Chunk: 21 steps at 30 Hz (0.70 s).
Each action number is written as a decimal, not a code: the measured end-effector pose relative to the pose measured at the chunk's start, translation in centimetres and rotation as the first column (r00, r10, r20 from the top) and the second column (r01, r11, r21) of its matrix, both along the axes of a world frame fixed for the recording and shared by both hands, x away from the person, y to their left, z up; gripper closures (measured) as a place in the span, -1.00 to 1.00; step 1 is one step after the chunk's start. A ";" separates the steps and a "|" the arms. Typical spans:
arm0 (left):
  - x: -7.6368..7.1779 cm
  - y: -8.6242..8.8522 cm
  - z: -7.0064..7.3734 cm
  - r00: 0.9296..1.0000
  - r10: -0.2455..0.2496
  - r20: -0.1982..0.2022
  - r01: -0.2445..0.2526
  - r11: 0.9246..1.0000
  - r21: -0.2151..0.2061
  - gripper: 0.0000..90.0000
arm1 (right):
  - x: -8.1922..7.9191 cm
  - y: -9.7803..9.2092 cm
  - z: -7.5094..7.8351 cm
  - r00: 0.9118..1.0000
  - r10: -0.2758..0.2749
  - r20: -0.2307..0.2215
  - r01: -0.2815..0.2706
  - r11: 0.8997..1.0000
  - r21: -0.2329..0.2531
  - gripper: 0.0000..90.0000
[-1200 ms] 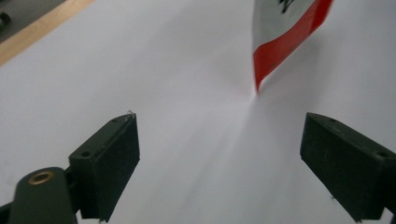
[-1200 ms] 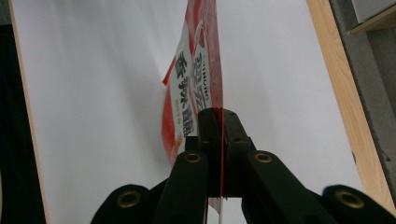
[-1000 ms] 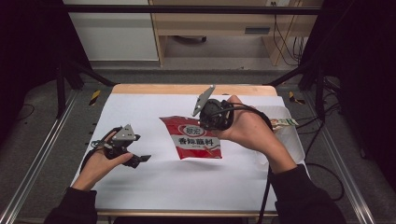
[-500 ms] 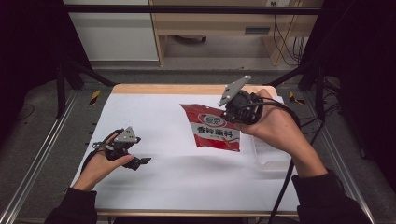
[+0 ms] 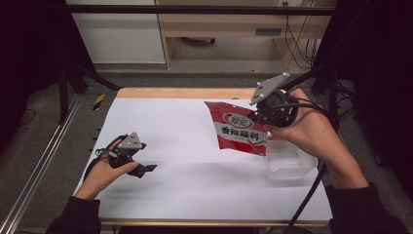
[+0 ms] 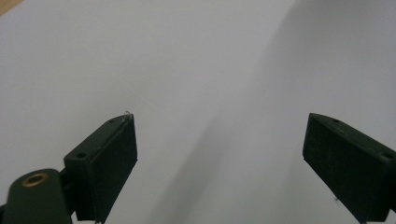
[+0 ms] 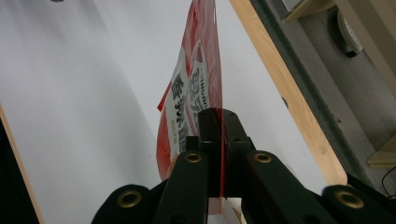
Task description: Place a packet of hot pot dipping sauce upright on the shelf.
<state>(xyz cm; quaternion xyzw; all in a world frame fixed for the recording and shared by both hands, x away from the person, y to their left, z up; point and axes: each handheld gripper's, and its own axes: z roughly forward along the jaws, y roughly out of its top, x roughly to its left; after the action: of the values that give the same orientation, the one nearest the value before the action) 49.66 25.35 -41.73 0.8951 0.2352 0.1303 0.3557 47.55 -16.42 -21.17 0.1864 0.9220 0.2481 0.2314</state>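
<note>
1. right gripper [image 5: 263, 113] pinches the red seasoning packet [image 5: 239, 132], carrying it near the table's right edge.
2. next, i judge: lower it into the clear plastic container [image 5: 288, 163].
3. left gripper [image 5: 146, 168] rests with jaws spread.

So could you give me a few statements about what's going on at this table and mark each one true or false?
1. The right gripper is clamped on the red packet. True.
2. The left gripper holds a packet too. False: its jaws stand open over bare white table.
3. The red packet lies flat on the table. False: it hangs lifted from the gripper.
4. A clear plastic container sits near the table's right edge, below the packet. True.
5. The packet is inside the container. False: it is not in yet.
</note>
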 end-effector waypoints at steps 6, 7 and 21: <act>0.0 0.1 0.0 1.000 0.002 0.001 -0.002 1.000 -0.002 -0.77 | 0.5 -1.5 0.3 0.999 -0.034 -0.015 0.034 0.999 -0.010 1.00; 0.0 0.1 0.0 1.000 0.002 0.001 -0.002 1.000 -0.003 -0.77 | 0.7 -1.8 0.3 0.999 -0.037 -0.017 0.037 0.999 -0.015 1.00; 0.0 -0.1 0.0 1.000 -0.004 -0.003 0.004 1.000 0.006 -0.77 | 0.6 -7.8 0.1 0.988 -0.154 -0.034 0.153 0.988 -0.018 1.00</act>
<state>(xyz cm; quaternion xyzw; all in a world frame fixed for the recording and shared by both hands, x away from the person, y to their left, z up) 49.61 25.30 -41.76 0.8969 0.2334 0.1288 0.3529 48.10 -24.25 -21.09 0.2593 0.9107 0.2194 0.2351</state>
